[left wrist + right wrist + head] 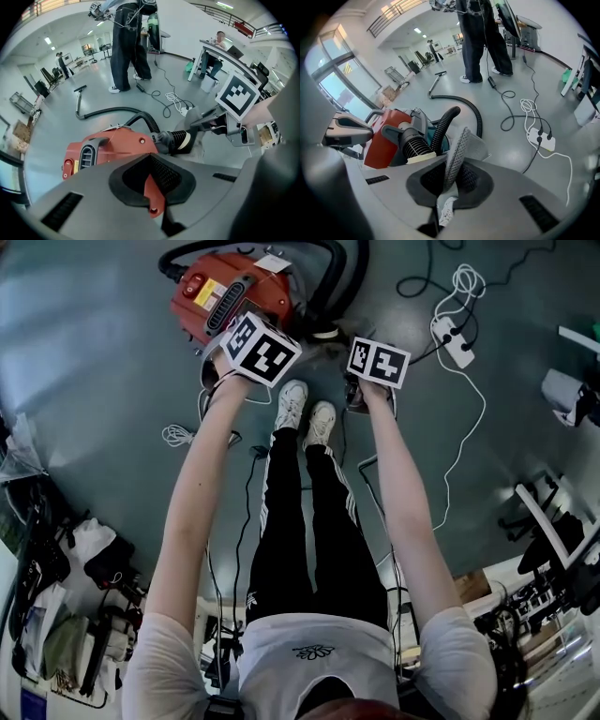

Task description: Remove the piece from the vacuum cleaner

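The red vacuum cleaner lies on the grey floor just ahead of my feet, with its black ribbed hose curving away. My left gripper is shut on a thin red tab next to the red body. My right gripper is shut on a grey mesh-textured piece that stands up beside the hose socket. In the head view both marker cubes hide the jaws. The right gripper's tips show in the left gripper view, close to the hose end.
A white power strip with cables lies on the floor to the right. My white shoes stand just behind the vacuum. A standing person and a seated person at a desk are further off. Cluttered shelves flank me.
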A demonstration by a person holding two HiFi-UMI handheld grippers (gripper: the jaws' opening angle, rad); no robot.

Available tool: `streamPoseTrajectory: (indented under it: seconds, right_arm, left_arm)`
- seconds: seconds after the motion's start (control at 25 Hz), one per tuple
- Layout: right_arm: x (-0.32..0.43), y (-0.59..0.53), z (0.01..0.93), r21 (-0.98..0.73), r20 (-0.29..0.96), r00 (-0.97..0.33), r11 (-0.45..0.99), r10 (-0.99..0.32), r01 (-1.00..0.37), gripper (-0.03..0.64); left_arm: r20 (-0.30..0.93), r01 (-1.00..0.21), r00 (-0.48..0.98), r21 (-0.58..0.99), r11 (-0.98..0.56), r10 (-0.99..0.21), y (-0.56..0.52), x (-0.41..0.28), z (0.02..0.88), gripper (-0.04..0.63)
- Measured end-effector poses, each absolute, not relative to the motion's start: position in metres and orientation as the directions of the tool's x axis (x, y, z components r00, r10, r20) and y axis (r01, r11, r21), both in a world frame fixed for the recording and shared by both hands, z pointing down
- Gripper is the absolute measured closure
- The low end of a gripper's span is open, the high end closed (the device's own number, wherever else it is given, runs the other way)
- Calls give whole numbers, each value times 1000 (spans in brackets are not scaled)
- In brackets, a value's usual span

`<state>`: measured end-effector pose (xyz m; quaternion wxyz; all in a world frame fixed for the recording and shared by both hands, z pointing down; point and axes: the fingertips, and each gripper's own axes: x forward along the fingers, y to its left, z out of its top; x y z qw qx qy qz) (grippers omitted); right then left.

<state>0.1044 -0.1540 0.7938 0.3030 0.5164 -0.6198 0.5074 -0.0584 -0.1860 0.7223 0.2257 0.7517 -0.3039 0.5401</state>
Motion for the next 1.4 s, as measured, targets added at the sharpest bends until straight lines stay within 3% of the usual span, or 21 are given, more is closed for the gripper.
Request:
streamPoseTrajectory:
  seconds: [0.24,0.44,0.6,0.8,1.04,1.4]
  right_arm:
    - [107,-138,801,-284,920,-260,-41,-292,-958,594]
    - [120,-116,801,-195,947,-208,78,-245,-978,594]
    - [131,-103,797,-218,941,-214,18,-264,-976,594]
    - [119,-108,775,-204,934,-216,70,-285,-976,594]
    - [114,-111,729,-184,925,-212,116,-316,-976,594]
    - [120,-113,597,-178,885,-204,99,-418,-979,594]
  left_arm:
    - [946,-702,234,4,-712,-226,-184,-59,722,588]
    - [940,-709,247,9,-705,-236,-184,-58,720,588]
    - [932,-731,266,28,-682,-247,-186,-60,721,588]
    - [929,-761,267,41,-647,-256,-183,-59,723,588]
    - [833,-888,372,191,-418,-410,-172,-69,679,589]
    - [645,-900,427,371,-229,-634,-164,-71,532,588]
